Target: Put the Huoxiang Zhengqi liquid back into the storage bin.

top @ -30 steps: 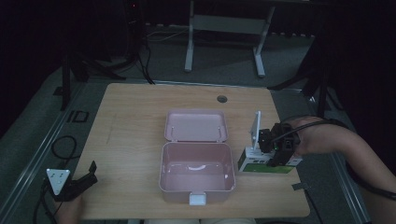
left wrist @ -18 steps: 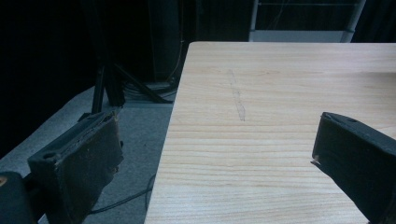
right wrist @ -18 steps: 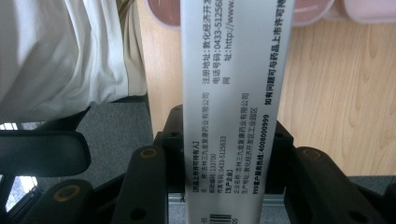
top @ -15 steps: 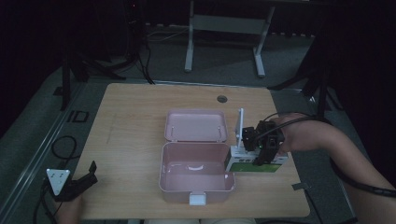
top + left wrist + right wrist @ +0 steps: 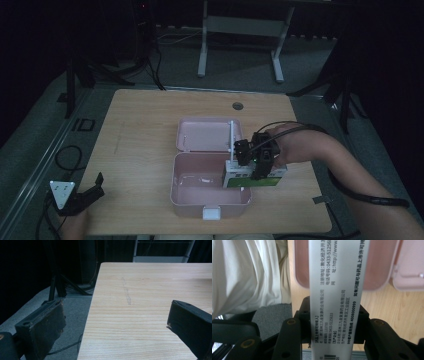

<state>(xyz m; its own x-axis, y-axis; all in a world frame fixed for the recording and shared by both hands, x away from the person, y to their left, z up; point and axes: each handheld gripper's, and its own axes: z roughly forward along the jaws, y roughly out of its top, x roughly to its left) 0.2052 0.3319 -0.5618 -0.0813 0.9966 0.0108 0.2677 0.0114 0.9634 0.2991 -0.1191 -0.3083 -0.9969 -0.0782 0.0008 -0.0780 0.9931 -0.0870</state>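
A pink box (image 5: 200,197) stands open in the middle of the table, its lid (image 5: 205,134) laid flat behind it. My right gripper (image 5: 252,162) is shut on a white and green medicine carton (image 5: 250,179), held over the box's right rim. The right gripper view looks along the carton (image 5: 337,290), printed with small text, clamped between the two jaws, with the pink box (image 5: 377,270) beyond it. My left gripper (image 5: 82,197) rests open at the table's front left corner; its jaws stand wide apart over bare wood, nothing between them (image 5: 115,322).
The wooden table (image 5: 145,140) has a round cable hole (image 5: 237,106) near its far edge. Cables lie on the grey floor at the left (image 5: 65,160). A white frame stand (image 5: 240,30) rises behind the table. Light fabric of the person's clothing (image 5: 249,272) hangs near the table's front edge.
My right gripper has carried the carton leftward from beside the box to over its right rim. The left gripper has stayed put.
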